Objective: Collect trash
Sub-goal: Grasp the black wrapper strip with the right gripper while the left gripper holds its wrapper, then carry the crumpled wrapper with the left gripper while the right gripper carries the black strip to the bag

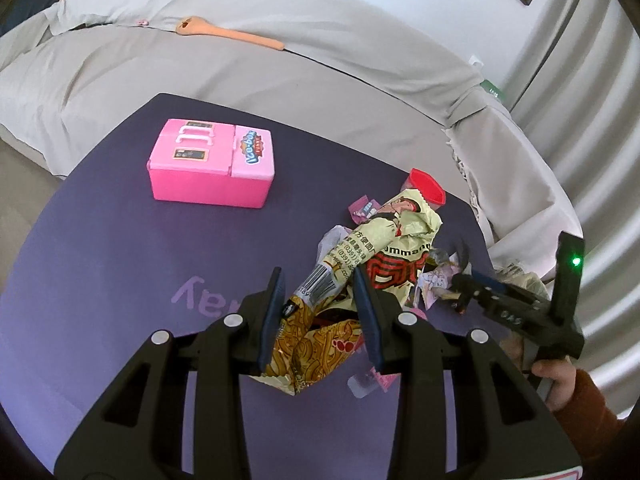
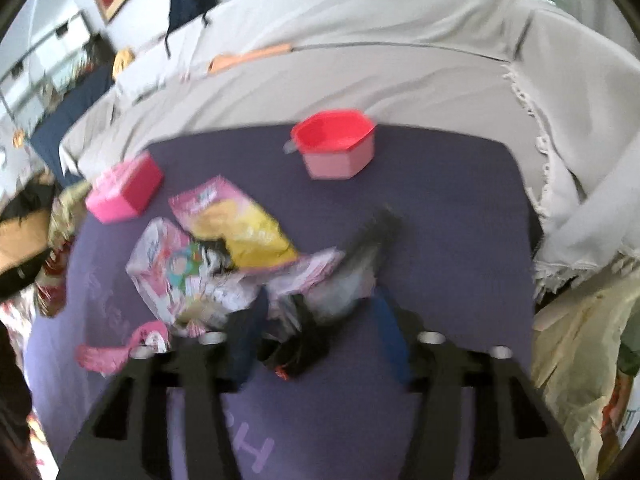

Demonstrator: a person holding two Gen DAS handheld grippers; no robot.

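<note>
On a purple mat (image 1: 120,248), my left gripper (image 1: 320,312) is shut on a crumpled yellow-green and gold snack wrapper (image 1: 384,236), which sticks up between the blue pads. More small wrappers (image 1: 362,208) lie beside it. My right gripper (image 2: 320,328) is open over a pile of trash: a pink and yellow snack bag (image 2: 236,224), a pink wrapper (image 2: 168,272) and a dark wrapper (image 2: 304,344) between the fingers. The right wrist view is blurred. The right gripper also shows in the left wrist view (image 1: 472,280).
A pink toy ice box (image 1: 212,164) stands on the mat's far left. A red hexagonal cup (image 2: 336,148) stands at the far edge. A grey covered sofa (image 1: 280,64) lies behind. A plastic bag (image 2: 580,360) hangs at the right.
</note>
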